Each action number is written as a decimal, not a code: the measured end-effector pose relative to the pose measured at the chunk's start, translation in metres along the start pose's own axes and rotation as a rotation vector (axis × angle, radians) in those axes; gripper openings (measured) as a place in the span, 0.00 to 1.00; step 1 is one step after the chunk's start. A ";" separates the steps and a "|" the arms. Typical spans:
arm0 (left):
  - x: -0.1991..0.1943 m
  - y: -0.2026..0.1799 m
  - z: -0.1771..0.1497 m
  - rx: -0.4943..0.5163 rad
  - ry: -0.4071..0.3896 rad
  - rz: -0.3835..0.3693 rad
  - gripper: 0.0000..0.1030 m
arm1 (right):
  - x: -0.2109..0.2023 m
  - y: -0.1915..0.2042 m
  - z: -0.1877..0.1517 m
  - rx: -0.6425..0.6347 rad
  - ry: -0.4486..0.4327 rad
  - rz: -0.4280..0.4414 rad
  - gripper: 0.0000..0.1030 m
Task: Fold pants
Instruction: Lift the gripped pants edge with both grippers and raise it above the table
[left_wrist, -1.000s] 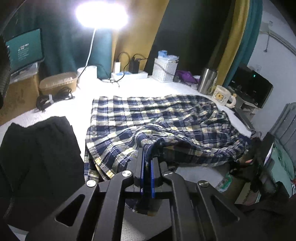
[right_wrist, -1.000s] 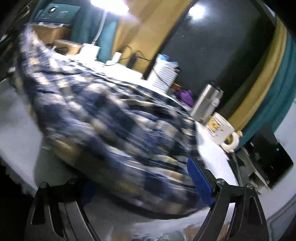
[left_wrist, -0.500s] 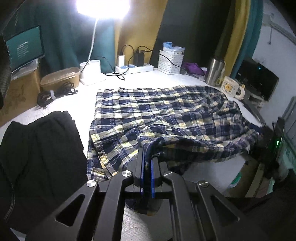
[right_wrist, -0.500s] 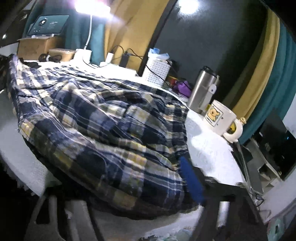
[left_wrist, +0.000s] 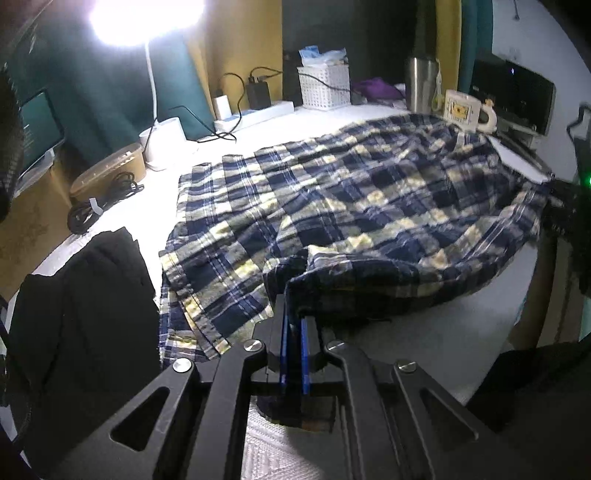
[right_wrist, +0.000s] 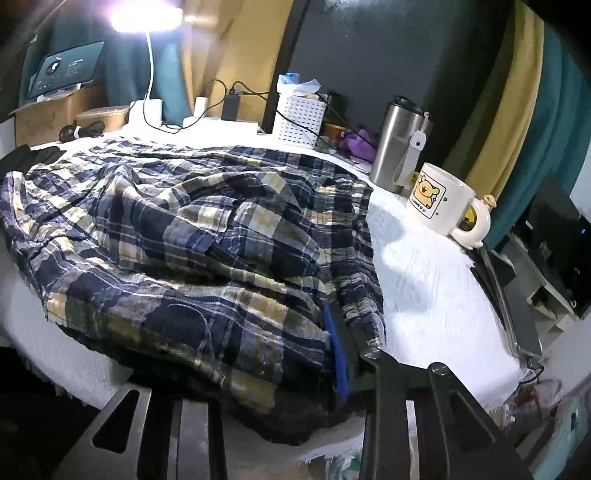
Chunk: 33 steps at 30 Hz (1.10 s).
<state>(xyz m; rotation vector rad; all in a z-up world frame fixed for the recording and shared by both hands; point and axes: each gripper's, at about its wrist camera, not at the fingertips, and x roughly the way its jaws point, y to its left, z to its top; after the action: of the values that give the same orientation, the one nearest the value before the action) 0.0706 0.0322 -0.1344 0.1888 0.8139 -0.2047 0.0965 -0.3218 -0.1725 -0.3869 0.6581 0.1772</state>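
Note:
Blue, yellow and white plaid pants (left_wrist: 351, 206) lie spread and doubled over on the white-covered table (left_wrist: 424, 343). My left gripper (left_wrist: 293, 332) is shut on a fold of the pants' near edge and holds it just above the table. In the right wrist view the pants (right_wrist: 184, 236) are bunched over my right gripper (right_wrist: 295, 354); its jaws stand wide apart, the blue right fingertip pad (right_wrist: 338, 354) shows and the left finger is hidden under the cloth.
A black garment (left_wrist: 81, 295) lies at the left. At the back stand a lamp base (left_wrist: 162, 144), power strip (left_wrist: 258, 110), white basket (right_wrist: 301, 118), steel tumbler (right_wrist: 399, 144) and bear mug (right_wrist: 439, 199). A coiled cable (left_wrist: 99, 203) lies at the back left.
My left gripper, still clamped on the fold, has drawn toward the table's near edge. My right gripper has dropped low with the cloth, its jaws staying apart.

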 end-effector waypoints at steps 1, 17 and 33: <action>0.002 -0.001 -0.001 0.004 0.007 -0.001 0.05 | 0.000 0.000 0.000 0.000 0.001 -0.001 0.33; 0.009 -0.005 -0.009 0.038 0.010 -0.010 0.05 | 0.005 -0.004 0.004 0.055 0.017 0.010 0.24; -0.045 -0.002 0.002 -0.089 -0.094 -0.088 0.03 | -0.029 -0.009 0.016 0.100 -0.041 -0.022 0.08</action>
<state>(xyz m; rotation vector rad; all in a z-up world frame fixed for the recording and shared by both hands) 0.0420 0.0350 -0.1001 0.0591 0.7364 -0.2576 0.0849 -0.3242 -0.1400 -0.2932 0.6191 0.1301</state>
